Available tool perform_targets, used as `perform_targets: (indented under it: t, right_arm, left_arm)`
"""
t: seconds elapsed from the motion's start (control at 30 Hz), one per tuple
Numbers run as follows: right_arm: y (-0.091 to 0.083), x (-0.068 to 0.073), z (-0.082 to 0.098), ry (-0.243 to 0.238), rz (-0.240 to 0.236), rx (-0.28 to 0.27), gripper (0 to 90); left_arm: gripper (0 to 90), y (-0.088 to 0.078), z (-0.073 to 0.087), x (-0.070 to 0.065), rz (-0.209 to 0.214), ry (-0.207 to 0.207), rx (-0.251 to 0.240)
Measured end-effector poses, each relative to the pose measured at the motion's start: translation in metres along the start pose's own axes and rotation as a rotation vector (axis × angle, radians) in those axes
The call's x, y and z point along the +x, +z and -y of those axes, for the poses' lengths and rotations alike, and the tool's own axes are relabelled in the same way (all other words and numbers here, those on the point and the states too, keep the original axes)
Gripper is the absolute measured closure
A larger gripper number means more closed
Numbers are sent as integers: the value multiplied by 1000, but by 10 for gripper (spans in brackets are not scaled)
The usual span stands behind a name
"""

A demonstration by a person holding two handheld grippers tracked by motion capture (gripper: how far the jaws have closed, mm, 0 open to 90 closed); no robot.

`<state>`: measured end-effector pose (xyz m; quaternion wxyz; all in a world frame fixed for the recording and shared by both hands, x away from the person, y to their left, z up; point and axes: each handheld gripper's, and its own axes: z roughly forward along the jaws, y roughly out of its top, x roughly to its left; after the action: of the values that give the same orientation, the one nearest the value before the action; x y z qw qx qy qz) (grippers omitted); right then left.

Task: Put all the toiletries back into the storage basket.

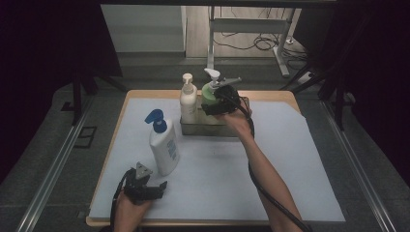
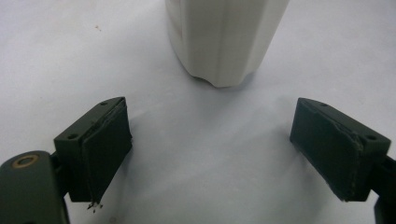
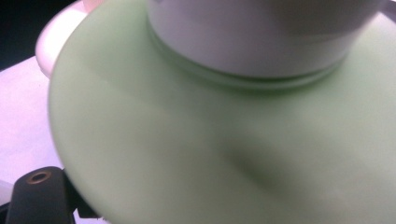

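A green pump bottle with a white collar stands in the back right of a metal tray; its green shoulder is very close in the right gripper view. My right gripper is shut on it from the near side, its jaws hidden by the bottle. A white bottle with a cream pump stands at the tray's left end. A white bottle with a blue pump stands on the mat in front; its base is just ahead of my left gripper, which is open and holds nothing.
A white mat covers most of the wooden table. Table legs and cables lie on the floor beyond the far edge. Dark floor and rails run along both sides.
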<state>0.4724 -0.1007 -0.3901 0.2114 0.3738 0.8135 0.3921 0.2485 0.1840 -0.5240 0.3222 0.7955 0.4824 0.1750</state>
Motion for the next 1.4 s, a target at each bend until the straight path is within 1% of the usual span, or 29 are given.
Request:
perform_targets:
  t: [0.27, 0.33, 0.67, 0.93, 1.1, 1.4]
  right_arm:
    - [10, 3, 8, -5, -11, 18, 129]
    - [11, 4, 9, 0, -14, 20, 128]
    - [18, 5, 14, -10, -11, 33, 128]
    - [20, 2, 13, 20, -14, 43, 123]
    - [23, 1, 14, 8, -23, 27, 121]
    - [21, -3, 17, 39, -30, 13, 119]
  left_arm:
    - [120, 0, 0, 0, 0, -1, -1]
    - [120, 0, 0, 0, 1, -1, -1]
    - [120, 0, 0, 0, 1, -1, -1]
    - [120, 0, 0, 0, 0, 0, 0]
    - [120, 0, 0, 0, -1, -1, 0]
    - [120, 0, 0, 0, -1, 0, -1]
